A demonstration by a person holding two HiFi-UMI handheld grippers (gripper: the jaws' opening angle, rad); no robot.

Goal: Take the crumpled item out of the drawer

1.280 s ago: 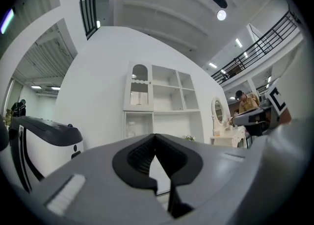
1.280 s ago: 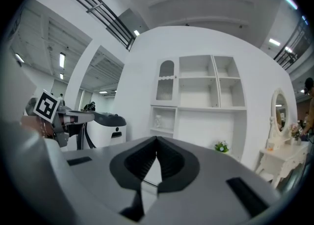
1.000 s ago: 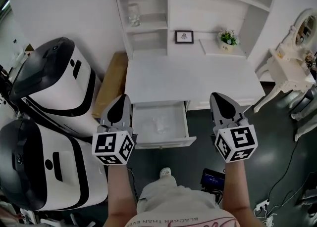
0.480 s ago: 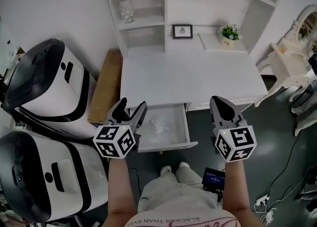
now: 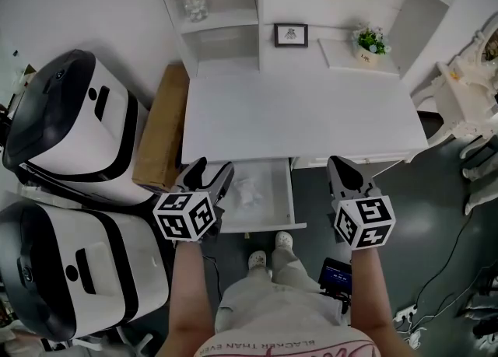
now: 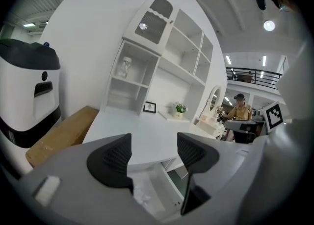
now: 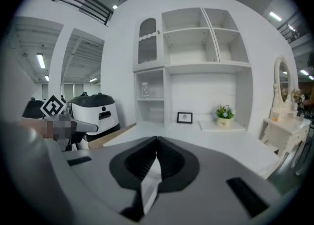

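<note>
The white desk's drawer (image 5: 262,225) stands pulled out, with a pale crumpled item (image 5: 247,190) lying inside. My left gripper (image 5: 211,172) hovers over the drawer's left edge, open; its jaws have just been opening and nothing is between them. In the left gripper view, the left gripper (image 6: 153,156) looks down past its fingers at the crumpled item (image 6: 142,195) in the drawer (image 6: 166,188). My right gripper (image 5: 345,173) is shut and empty, to the right of the drawer by the desk's front edge. The right gripper view has the right gripper (image 7: 156,159) with its pads pressed together.
The desk top (image 5: 303,122) carries a framed picture (image 5: 290,34) and a small plant (image 5: 370,40) at the back. Two white-and-black machines (image 5: 70,130) (image 5: 70,278) and a cardboard box (image 5: 159,126) stand left. A white dressing table (image 5: 467,99) is right; a small device (image 5: 336,276) lies on the floor.
The left gripper went from shut to open and sank toward the drawer's left side. The right gripper also came down, still shut. The view shifted closer to the desk.
</note>
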